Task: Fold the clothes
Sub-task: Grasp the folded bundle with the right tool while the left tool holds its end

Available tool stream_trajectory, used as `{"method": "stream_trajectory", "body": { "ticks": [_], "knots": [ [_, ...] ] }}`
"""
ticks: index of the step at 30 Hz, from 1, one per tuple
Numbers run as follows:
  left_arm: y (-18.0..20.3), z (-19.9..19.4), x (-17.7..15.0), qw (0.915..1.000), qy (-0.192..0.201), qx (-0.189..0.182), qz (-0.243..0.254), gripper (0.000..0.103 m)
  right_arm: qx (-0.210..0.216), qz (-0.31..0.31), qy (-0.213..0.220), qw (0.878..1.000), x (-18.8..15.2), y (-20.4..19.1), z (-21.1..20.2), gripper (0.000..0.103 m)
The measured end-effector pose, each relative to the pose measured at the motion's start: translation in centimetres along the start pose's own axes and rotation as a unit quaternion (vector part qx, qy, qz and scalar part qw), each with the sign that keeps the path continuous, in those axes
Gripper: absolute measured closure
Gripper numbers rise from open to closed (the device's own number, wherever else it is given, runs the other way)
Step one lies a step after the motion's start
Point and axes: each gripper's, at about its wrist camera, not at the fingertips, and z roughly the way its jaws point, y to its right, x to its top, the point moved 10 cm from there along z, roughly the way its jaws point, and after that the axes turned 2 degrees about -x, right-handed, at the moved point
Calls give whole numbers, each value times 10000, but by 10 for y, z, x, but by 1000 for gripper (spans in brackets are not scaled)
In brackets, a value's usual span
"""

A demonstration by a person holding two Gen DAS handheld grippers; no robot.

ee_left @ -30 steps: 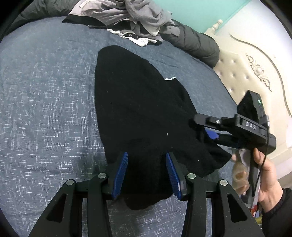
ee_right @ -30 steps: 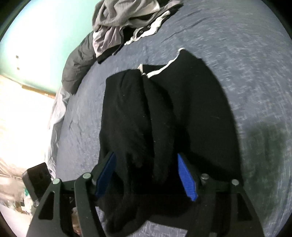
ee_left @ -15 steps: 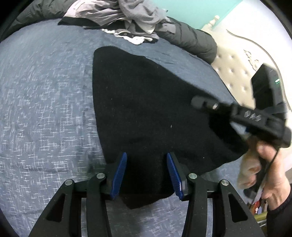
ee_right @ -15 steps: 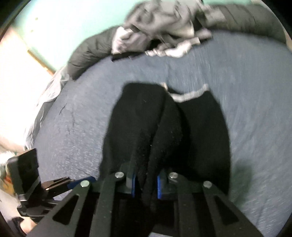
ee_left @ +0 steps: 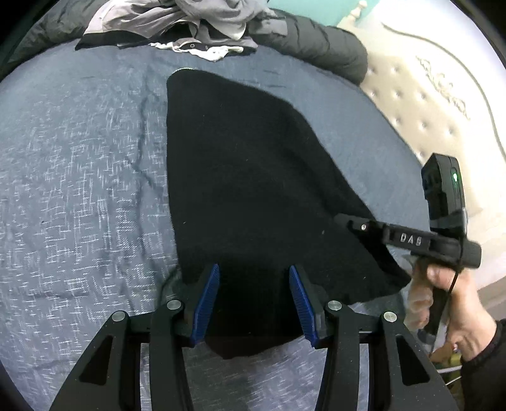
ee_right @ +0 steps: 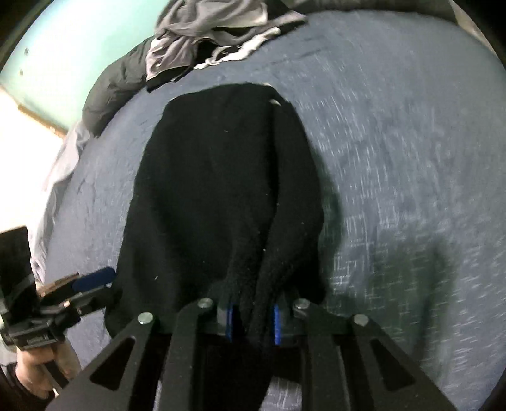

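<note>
Left tongs (ee_left: 253, 300) spread wide, blue pads (ee_left: 207, 303) apart. Right tongs (ee_right: 253, 321) pinched nearly closed, gripped by a bare hand (ee_left: 449, 303).

Bedroom in home: bed (ee_left: 79, 164) with blue-grey cover, tufted cream headboard (ee_left: 420, 104) at its edge, clothes heap (ee_left: 189, 25) at far edge, teal wall (ee_right: 72, 53).

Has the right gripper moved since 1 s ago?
Yes. In the left wrist view the right gripper has dropped lower against the cream tufted headboard, now shut on the black knit garment.
</note>
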Motion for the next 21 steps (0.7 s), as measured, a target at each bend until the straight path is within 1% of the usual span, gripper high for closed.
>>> {"method": "stream_trajectory", "body": {
  "ticks": [1, 2, 3, 4, 5, 6, 8, 10, 11, 12, 13, 14, 15, 16, 18, 21],
  "knots": [
    [-1, 1, -1, 10000, -19, 28, 7, 53, 40, 37, -37, 10000, 1, 1, 1, 82],
    [-3, 1, -1, 10000, -19, 21, -9, 53, 48, 42, -65, 10000, 3, 2, 0, 76],
    [-4, 1, -1, 10000, -19, 15, -24, 53, -37, -7, -62, 10000, 5, 3, -4, 72],
    [-5, 1, -1, 10000, -24, 14, -25, 53, -174, -81, -41, 9998, 7, 5, -9, 61],
    [-6, 1, -1, 10000, -28, 14, -27, 53, -355, -174, 11, 9992, 10, 7, -16, 53],
    [-6, 1, -1, 10000, -33, 25, -5, 53, -487, -246, 117, 9984, 13, 8, -25, 53],
    [-6, 1, -2, 10000, -27, 47, 27, 52, -622, -334, 375, 9968, 17, 9, -44, 53],
    [-6, 1, -3, 9999, -20, 94, 56, 52, -536, -414, 530, 9963, 18, 4, -58, 53],
    [-6, 1, -4, 9999, -15, 110, 65, 52, -455, -482, 557, 9962, 17, -2, -62, 55],
    [-6, 1, -5, 9999, -15, 118, 52, 51, -386, -576, 529, 9962, 14, -10, -62, 61],
    [-6, 2, -6, 9999, -15, 126, 40, 51, -331, -673, 480, 9960, 9, -17, -61, 73],
    [-6, 2, -5, 9999, -6, 143, 46, 51, -275, -770, 431, 9957, 4, -23, -59, 78],
    [-6, 2, -5, 9999, 2, 161, 52, 51, -219, -867, 382, 9953, 0, -30, -58, 81],
    [-6, 2, -5, 9998, 10, 179, 59, 51, -164, -963, 333, 9947, -5, -36, -56, 86],
    [-6, 2, -7, 9998, -1, 190, 78, 51, -81, -1124, 248, 9933, -14, -46, -53, 88],
    [-6, 2, -9, 9997, -19, 206, 108, 51, -185, -1186, 99, 9927, -25, -42, -38, 92]
  ]
}}
